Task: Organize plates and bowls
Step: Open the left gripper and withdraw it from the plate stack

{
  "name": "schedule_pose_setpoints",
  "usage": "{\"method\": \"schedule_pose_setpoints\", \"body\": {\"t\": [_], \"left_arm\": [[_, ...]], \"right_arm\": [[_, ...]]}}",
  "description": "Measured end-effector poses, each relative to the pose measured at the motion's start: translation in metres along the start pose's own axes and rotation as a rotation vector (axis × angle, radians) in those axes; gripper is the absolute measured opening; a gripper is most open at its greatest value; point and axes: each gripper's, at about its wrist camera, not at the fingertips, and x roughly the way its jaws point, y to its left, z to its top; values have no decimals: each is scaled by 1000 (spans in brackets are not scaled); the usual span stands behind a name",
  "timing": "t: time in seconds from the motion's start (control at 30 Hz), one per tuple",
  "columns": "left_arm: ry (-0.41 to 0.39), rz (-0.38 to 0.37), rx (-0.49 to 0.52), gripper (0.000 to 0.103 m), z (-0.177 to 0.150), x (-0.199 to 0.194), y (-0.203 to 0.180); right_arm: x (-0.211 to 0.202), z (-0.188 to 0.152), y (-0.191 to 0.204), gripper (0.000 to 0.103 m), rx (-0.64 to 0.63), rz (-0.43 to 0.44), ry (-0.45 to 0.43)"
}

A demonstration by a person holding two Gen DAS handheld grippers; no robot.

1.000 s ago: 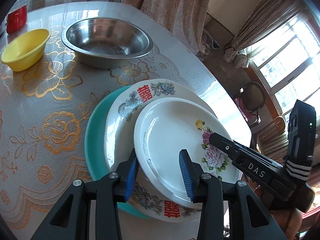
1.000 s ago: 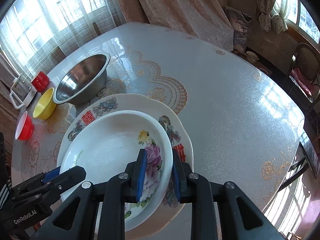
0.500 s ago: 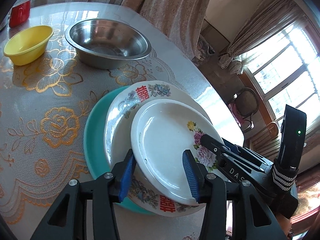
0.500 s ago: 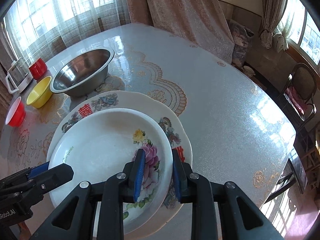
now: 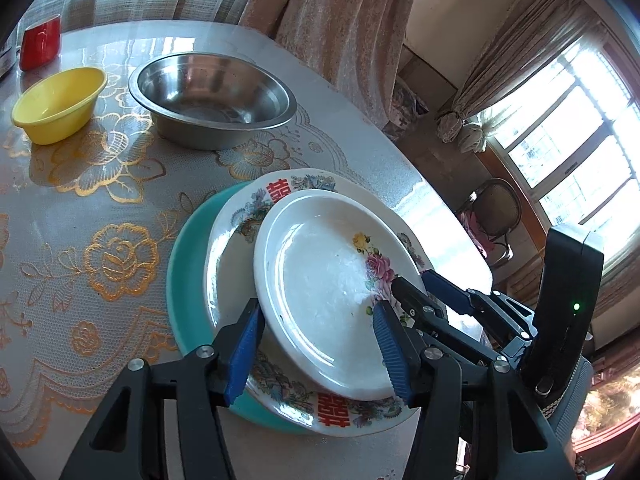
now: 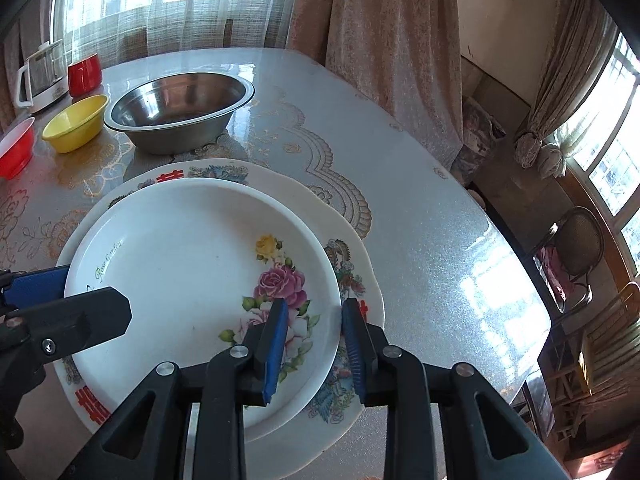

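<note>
A white rose plate [image 5: 320,264] lies on a large patterned plate with red characters [image 5: 240,232], which sits on a teal plate [image 5: 188,280]. My left gripper [image 5: 317,306] straddles the rose plate's near rim, its jaws opening, one blue pad outside the rim and one over the plate's well, neither pressing. My right gripper [image 6: 314,304] straddles the opposite rim of the rose plate [image 6: 192,264] beside the printed roses; its jaws are opening too, and a gap shows at the inner pad. Each gripper shows in the other's view, at the plate's far side.
A steel bowl [image 5: 212,96], a yellow bowl [image 5: 56,104] and a red cup [image 5: 40,42] stand behind the stack. A red bowl [image 6: 14,152] and a clear jug [image 6: 40,76] sit at the far left. The table edge [image 6: 500,240] drops off to the right, with chairs beyond.
My left gripper's jaws have spread wider around the rose plate's rim. My right gripper has rolled and shifted a little along the rim. The plate stack has stayed put.
</note>
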Motion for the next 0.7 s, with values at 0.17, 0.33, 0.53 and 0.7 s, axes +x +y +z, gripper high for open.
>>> {"method": "schedule_pose_setpoints", "body": {"t": [0.17, 0.33, 0.53, 0.7], "left_arm": [[-15, 2, -2, 51, -3, -3, 2], [-44, 40, -8, 40, -5, -5, 5], [-88, 95, 28, 36, -6, -12, 2], [-133, 108, 60, 35, -3, -21, -3]], "right_arm": [[-4, -4, -6, 28, 49, 28, -7], [-10, -9, -14, 28, 121, 73, -16], [-19, -21, -22, 29, 214, 146, -60], [-31, -23, -21, 30, 246, 238, -109]]}}
